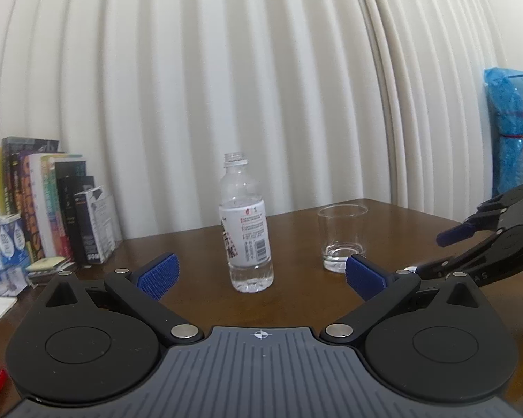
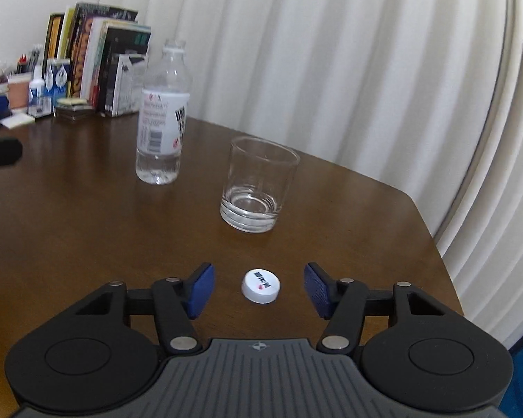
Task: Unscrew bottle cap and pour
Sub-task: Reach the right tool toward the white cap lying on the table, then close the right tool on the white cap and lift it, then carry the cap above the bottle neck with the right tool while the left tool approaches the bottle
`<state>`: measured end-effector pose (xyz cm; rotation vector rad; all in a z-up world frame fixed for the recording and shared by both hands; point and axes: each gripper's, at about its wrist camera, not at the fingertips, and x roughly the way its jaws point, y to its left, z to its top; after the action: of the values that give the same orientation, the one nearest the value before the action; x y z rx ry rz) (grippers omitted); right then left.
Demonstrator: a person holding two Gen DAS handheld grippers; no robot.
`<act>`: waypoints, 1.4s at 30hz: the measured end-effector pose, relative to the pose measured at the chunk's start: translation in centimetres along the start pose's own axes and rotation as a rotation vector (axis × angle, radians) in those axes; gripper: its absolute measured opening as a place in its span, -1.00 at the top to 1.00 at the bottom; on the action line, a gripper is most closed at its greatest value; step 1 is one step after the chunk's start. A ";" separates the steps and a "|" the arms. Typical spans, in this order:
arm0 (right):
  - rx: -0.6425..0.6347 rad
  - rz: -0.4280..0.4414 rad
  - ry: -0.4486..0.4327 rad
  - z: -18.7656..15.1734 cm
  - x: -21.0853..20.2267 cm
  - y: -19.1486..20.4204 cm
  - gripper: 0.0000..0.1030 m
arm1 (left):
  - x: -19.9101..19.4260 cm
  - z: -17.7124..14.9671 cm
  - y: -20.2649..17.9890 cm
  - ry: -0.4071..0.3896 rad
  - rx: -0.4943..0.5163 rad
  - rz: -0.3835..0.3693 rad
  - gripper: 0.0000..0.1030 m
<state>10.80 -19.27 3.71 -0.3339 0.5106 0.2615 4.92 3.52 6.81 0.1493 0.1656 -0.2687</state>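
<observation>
A clear plastic water bottle (image 1: pixel 247 230) with a white label stands upright and uncapped on the brown table (image 1: pixel 198 254); it also shows in the right wrist view (image 2: pixel 162 118). A clear drinking glass (image 1: pixel 341 238) stands to its right, with a little water at the bottom (image 2: pixel 258 183). The white cap (image 2: pixel 260 285) lies on the table between the fingers of my right gripper (image 2: pixel 259 289), which is open and not touching it. My left gripper (image 1: pixel 259 275) is open and empty, a short way in front of the bottle. The right gripper shows at the right edge of the left wrist view (image 1: pixel 488 237).
A row of books (image 1: pixel 48 202) and small boxes and bottles (image 1: pixel 3 247) stand at the table's back left. White curtains (image 1: pixel 261 69) hang behind. The table's right edge and rounded corner (image 2: pixel 418 216) lie near the glass. A blue wrapped bundle (image 1: pixel 512 122) is at the far right.
</observation>
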 end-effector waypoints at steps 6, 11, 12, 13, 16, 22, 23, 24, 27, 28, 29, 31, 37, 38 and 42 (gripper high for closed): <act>-0.008 0.060 0.050 0.4 1.7 -0.9 0.02 | 1.6 0.1 0.3 0.018 -0.008 -0.020 -1.00; -0.003 0.074 0.077 0.2 3.0 -1.4 0.19 | 2.4 0.1 0.6 0.026 -0.005 -0.028 -1.00; 0.003 0.078 0.083 0.2 3.2 -1.5 0.19 | 2.6 0.1 0.7 0.027 -0.004 -0.030 -1.00; 0.011 0.080 0.088 0.2 3.3 -1.6 0.19 | 2.8 0.1 0.8 0.029 -0.003 -0.032 -1.00; 0.016 0.085 0.094 0.2 3.4 -1.9 0.19 | 3.5 0.1 0.8 0.033 0.003 -0.040 -1.00; 0.016 0.109 0.101 0.4 3.9 -2.1 0.22 | 4.7 0.0 0.7 0.043 0.004 -0.050 -1.00; 0.016 0.114 0.101 0.4 3.9 -2.1 0.29 | 4.8 0.0 0.7 0.046 0.001 -0.054 -1.00; 0.016 0.118 0.101 0.5 4.0 -2.1 0.31 | 4.9 0.0 0.8 0.048 -0.003 -0.058 -1.00; 0.028 0.131 0.106 0.5 4.2 -2.3 0.38 | 5.3 -0.1 1.1 0.054 -0.024 -0.082 -1.00; 0.036 0.134 0.109 0.6 4.2 -2.3 0.38 | 5.5 -0.1 1.2 0.057 -0.035 -0.090 -1.00; 0.042 0.137 0.107 0.6 4.2 -2.5 0.38 | 5.7 -0.1 1.5 0.062 -0.051 -0.100 -1.00; 0.051 0.140 0.104 0.6 4.3 -2.5 0.38 | 6.0 -0.1 2.1 0.062 -0.084 -0.111 -1.00; 0.039 0.163 0.077 1.9 3.5 -2.7 0.38 | 7.0 0.2 3.1 0.054 -0.108 -0.108 -1.00; 0.024 0.171 0.062 2.7 3.2 -2.7 0.38 | 7.3 0.3 3.2 0.053 -0.105 -0.108 -1.00; -0.034 0.191 0.003 6.0 2.0 -2.9 0.38 | 8.7 0.9 3.9 0.051 -0.090 -0.121 -1.00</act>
<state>16.02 -19.30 8.30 -0.3189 0.5423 0.4548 14.40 4.89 6.55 0.0570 0.2375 -0.3771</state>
